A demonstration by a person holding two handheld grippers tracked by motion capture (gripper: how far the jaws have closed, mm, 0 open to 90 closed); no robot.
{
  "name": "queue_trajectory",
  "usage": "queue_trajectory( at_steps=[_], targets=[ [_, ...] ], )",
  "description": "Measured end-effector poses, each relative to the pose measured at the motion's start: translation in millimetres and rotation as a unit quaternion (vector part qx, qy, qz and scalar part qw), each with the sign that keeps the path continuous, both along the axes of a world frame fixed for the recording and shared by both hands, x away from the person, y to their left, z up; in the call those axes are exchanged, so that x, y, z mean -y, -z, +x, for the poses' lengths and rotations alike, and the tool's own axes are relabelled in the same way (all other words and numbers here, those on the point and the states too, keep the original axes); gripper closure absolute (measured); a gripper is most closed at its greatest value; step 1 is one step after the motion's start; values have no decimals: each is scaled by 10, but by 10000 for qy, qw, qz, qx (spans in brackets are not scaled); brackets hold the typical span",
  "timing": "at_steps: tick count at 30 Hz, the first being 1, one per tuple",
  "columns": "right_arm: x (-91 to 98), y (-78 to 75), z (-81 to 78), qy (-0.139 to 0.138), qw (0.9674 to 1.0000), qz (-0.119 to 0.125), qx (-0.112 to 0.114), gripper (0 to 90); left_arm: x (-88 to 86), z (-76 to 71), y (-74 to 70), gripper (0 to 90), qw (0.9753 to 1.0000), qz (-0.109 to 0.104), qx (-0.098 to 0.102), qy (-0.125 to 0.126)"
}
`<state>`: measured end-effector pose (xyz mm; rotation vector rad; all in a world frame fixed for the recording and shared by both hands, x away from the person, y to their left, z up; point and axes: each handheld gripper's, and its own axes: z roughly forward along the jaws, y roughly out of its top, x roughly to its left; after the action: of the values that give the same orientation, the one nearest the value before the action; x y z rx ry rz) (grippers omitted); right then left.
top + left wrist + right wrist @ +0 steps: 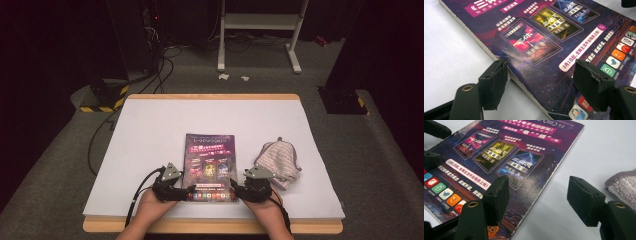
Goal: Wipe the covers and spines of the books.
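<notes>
Two grippers bracket the near end of the thin purple glossy-covered book (209, 167) lying flat on the white worktop (150, 130). The left gripper (540, 80) straddles its left edge, the right gripper (537, 200) its right edge, jaws wide, holding nothing. Best to catch the cover edge, not the whole block. Open room lies beyond and left; the striped grey cloth (276, 162) crowds the right.

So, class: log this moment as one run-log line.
left gripper: open, straddling purple glossy magazine left edge | right gripper: open, at right edge | striped cloth: untouched
</notes>
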<state>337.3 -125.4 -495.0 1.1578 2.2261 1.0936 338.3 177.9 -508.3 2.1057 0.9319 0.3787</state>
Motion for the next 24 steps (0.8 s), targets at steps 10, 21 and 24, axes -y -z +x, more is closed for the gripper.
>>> queue_trajectory(
  at_steps=[10,21,24],
  targets=[
    [54,39,17,74,9999,52,-90,349,97,-32,-18,291,9999,-17,59,95],
    [112,84,50,180,9996,88,-217,347,258,-63,-7,271,9995,134,165,228],
    [90,97,56,143,9995,103,-271,345,214,-55,-3,270,9997,76,60,211]
  ],
)
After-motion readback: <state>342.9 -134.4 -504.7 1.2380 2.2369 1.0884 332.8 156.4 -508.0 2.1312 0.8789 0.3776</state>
